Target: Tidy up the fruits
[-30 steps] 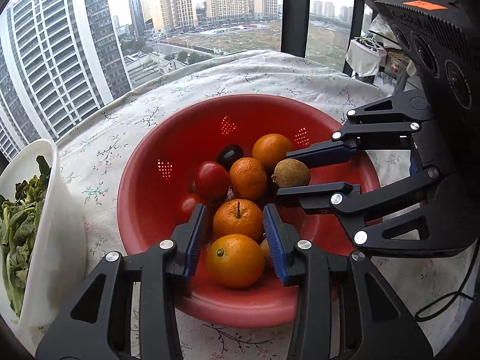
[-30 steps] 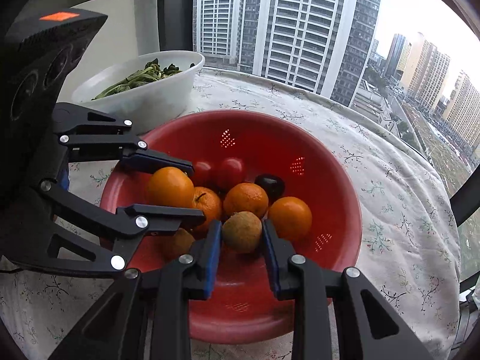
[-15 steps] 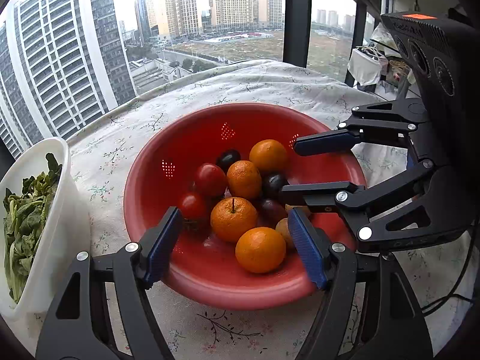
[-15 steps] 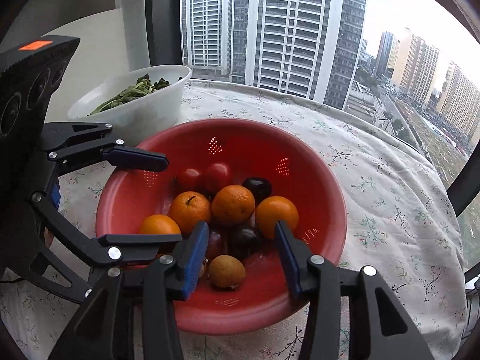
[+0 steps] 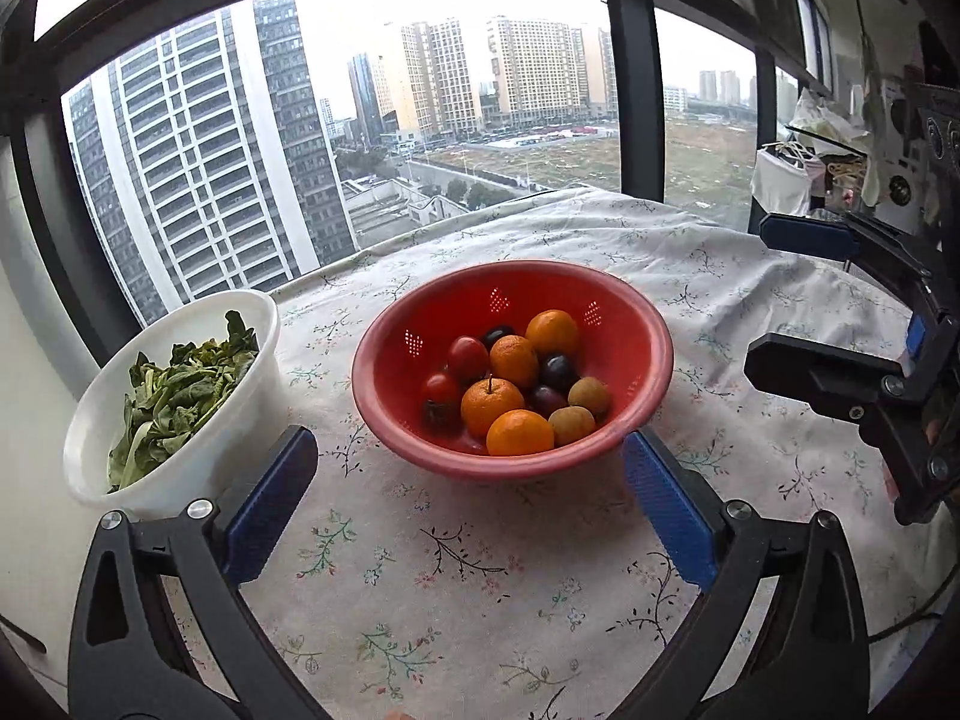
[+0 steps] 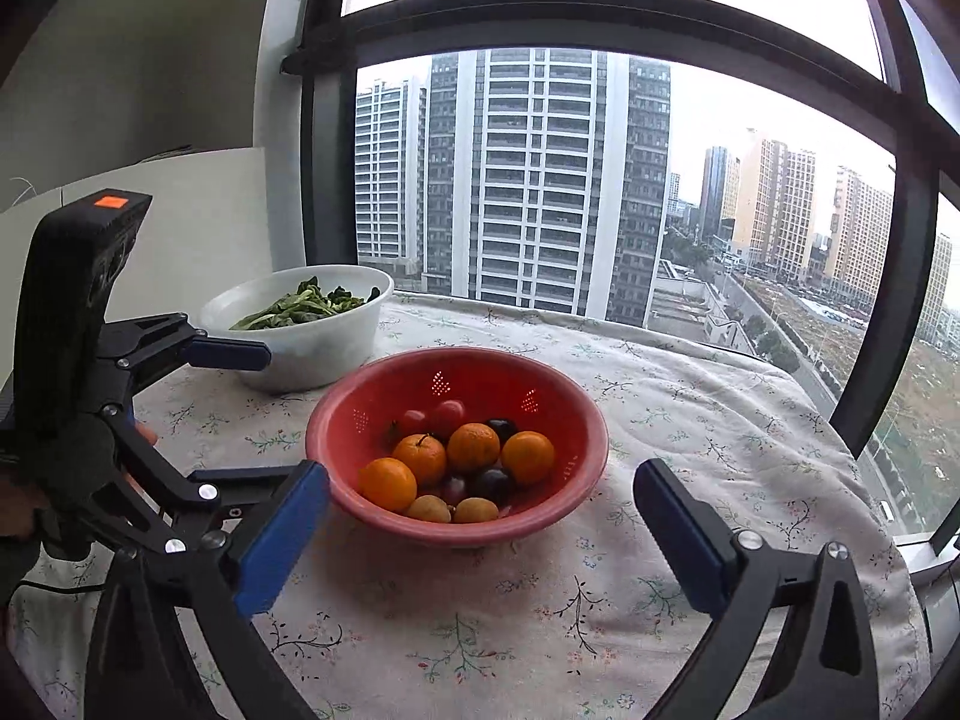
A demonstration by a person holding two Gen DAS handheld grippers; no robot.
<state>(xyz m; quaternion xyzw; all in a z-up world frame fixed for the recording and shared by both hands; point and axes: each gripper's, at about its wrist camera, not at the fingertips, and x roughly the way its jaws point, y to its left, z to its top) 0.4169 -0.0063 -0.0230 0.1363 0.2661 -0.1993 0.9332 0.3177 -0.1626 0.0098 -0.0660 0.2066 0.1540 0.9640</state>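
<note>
Fruits (image 5: 516, 387) all sat in the red bowl (image 5: 384, 384) mid-frame, looked done, both grippers (image 5: 468, 501) (image 6: 480, 531) wide apart, empty.

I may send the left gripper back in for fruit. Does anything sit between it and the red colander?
Nothing visible does. The left gripper hangs open over bare floral tablecloth, with the red colander straight ahead between its fingers. The white bowl of greens sits off to the left, and the right gripper is off to the right.

White bowl (image 5: 180, 468) of greens (image 5: 180, 390) (on floral tablecloth (image 5: 480, 570)).
</note>
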